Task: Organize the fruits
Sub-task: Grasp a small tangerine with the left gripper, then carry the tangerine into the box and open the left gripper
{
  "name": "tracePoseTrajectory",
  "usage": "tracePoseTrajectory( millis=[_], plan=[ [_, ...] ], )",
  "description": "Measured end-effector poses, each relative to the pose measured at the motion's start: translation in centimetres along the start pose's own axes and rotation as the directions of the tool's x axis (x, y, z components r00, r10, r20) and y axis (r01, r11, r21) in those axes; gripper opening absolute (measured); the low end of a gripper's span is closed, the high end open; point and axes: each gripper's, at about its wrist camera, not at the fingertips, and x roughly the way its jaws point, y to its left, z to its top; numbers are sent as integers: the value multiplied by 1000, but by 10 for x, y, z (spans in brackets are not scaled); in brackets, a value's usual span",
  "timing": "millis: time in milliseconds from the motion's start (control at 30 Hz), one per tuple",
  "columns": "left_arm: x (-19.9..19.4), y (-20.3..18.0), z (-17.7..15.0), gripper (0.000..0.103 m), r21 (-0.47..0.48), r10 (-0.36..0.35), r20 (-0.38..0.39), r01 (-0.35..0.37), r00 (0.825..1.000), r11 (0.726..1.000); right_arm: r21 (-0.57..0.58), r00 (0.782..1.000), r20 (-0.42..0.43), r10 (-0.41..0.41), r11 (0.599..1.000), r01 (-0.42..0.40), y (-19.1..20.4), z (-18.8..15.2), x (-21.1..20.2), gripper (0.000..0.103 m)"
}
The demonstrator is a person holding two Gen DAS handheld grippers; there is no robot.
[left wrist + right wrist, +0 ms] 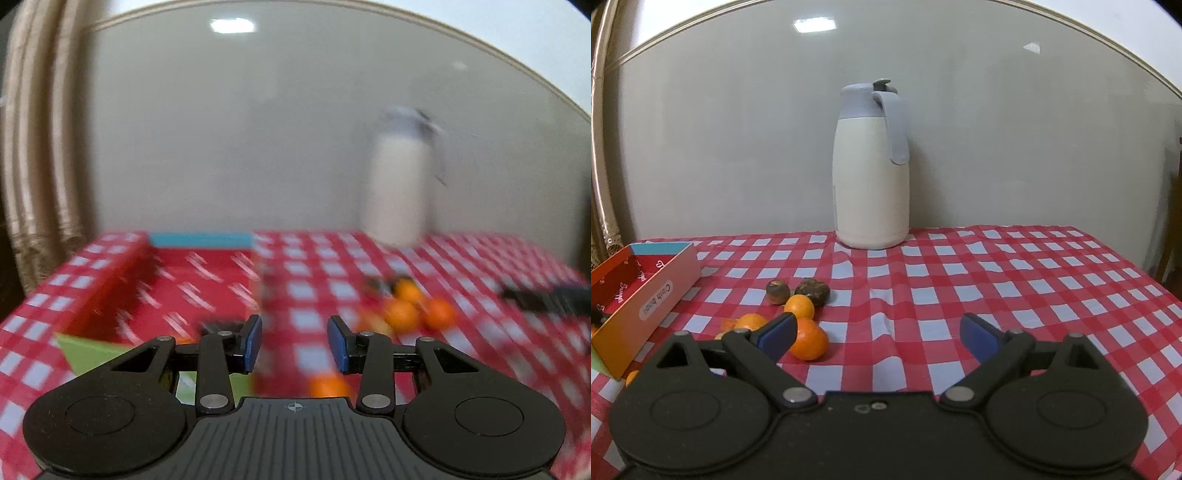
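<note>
The left wrist view is motion-blurred. My left gripper (294, 345) hovers over the checked tablecloth (317, 280), its blue pads a narrow gap apart with nothing between them. One orange (325, 386) lies just below it, and a cluster of oranges (402, 314) sits to the right. The open red box (192, 280) is to the left. My right gripper (877, 338) stands wide open and holds nothing. An orange (809, 343) lies beside its left finger, with two more oranges (799, 306) and two dark brown fruits (812, 291) behind it. The box (646, 291) is at far left.
A cream and grey thermos jug (871, 177) stands at the back of the table by the wall. A green flap (88, 354) sticks out at the box's near corner. A dark shape (546, 299) lies at the right edge, too blurred to identify. Curtains hang on the left.
</note>
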Motion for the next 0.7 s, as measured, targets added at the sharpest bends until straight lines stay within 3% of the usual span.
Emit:
tracePoseTrajectory(
  millis=[100, 167, 233, 433, 500, 700],
  plan=[
    [6, -26, -25, 40, 73, -33, -87, 40, 996, 997, 9, 1000, -3, -9, 1000, 9, -5, 0, 0, 95],
    [7, -34, -28, 40, 90, -26, -78, 33, 997, 995, 36, 1000, 4, -12, 999, 12, -10, 2, -1, 95],
    [10, -38, -27, 40, 108, 24, -55, -18, 998, 994, 56, 1000, 5, -6, 998, 6, -12, 3, -2, 96],
    [41, -28, -23, 40, 35, 82, -119, -78, 990, 996, 48, 1000, 7, -5, 999, 5, -10, 2, -4, 96],
    [48, -25, -26, 31, 11, 70, -153, -69, 986, 998, 56, 1000, 7, -9, 998, 9, -13, 1, -4, 96],
    [29, -25, -15, 31, 22, 72, -43, -71, 996, 997, 75, 1000, 5, -18, 997, 18, -15, 2, -4, 96]
  ],
)
